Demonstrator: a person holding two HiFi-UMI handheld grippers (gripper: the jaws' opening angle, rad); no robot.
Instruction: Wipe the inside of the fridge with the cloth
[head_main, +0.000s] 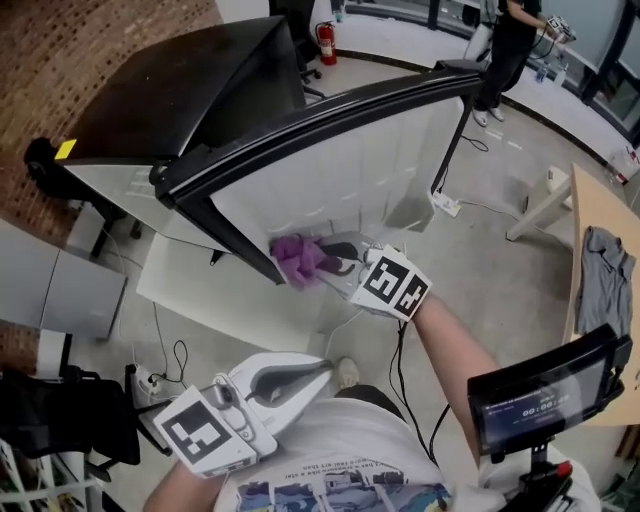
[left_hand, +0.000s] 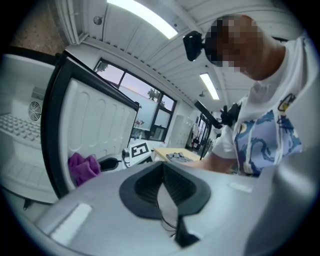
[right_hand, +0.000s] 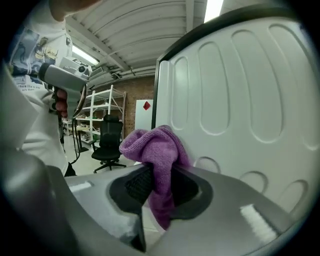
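Observation:
The small fridge stands with its black-framed door (head_main: 380, 170) swung open, white ribbed inner side facing me. A bunched purple cloth (head_main: 300, 258) sits against the door's lower inner face near the frame. My right gripper (head_main: 335, 262) is shut on it; in the right gripper view the cloth (right_hand: 155, 150) bulges out between the pads next to the door panel (right_hand: 240, 100). My left gripper (head_main: 325, 368) hangs low by my body, jaws shut and empty, away from the fridge. In the left gripper view, the cloth (left_hand: 82, 167) shows at the door's foot.
The fridge's black top (head_main: 170, 90) lies at the upper left. A power strip (head_main: 150, 385) and cables lie on the floor. A wooden table with a grey garment (head_main: 600, 270) and a screen (head_main: 545, 395) stand at right. A person (head_main: 510, 50) stands far back.

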